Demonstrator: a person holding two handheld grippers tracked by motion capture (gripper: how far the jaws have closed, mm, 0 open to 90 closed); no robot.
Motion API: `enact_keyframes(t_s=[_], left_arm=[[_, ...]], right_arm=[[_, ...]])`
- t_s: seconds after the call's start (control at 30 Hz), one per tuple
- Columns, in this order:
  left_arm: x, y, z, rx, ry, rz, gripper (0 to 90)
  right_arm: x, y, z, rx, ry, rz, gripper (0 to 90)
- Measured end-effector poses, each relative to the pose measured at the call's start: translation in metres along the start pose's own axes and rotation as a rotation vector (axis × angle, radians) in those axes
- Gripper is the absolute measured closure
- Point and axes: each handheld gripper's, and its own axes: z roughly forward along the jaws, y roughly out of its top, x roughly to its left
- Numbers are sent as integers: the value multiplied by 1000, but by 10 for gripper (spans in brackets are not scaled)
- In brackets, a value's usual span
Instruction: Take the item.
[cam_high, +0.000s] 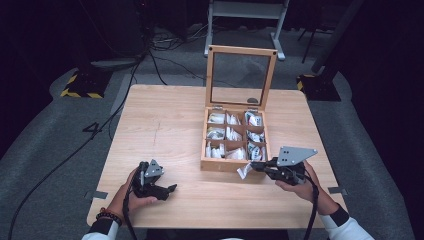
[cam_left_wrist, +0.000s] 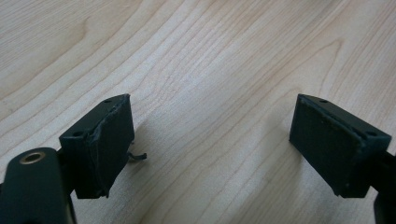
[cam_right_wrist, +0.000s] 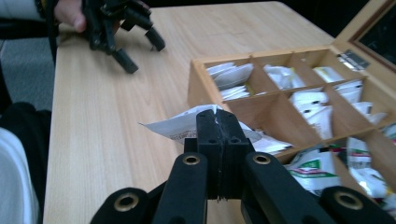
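— Fingers first: how are those of the right gripper (cam_right_wrist: 218, 122) set?

— Pressed together, and a white paper sachet (cam_right_wrist: 180, 125) is pinched between them. The sachet is held by its edge, so that most of it sticks out to one side of the fingers. In the high view it is seen at the near edge of the wooden box (cam_high: 234, 166), just at the box's front wall and above the tabletop (cam_high: 165, 120).

— And the left gripper (cam_high: 170, 190)?

— Its fingers (cam_left_wrist: 105, 144) are kept well apart, and nothing is held between them; only bare wood grain is seen in the gap. The gripper is held low over the near left part of the tabletop, well apart from the box.

— What is found around the sachet?

— The box is divided into nine compartments, and more white sachets are packed into them, some printed in green and red. Its glass-paned lid (cam_high: 242, 75) is stood upright at the far side, on two hinges. The box is placed right of the tabletop's middle.

— And further out?

— Grey floor is seen around the tabletop, with cables trailing across it.
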Motion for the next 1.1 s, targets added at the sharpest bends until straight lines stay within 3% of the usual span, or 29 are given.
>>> enact_keyframes(t_s=[0.57,0.77,1.1], left_arm=[[0,0,0,0,1,2,143],[0,0,0,0,0,0,143],[0,0,0,1,1,2,143]], right_arm=[[21,-16,30,70,91,-24,891],[29,-26,49,135,111,-44,890],[37,-37,69,186,163,-59,884]])
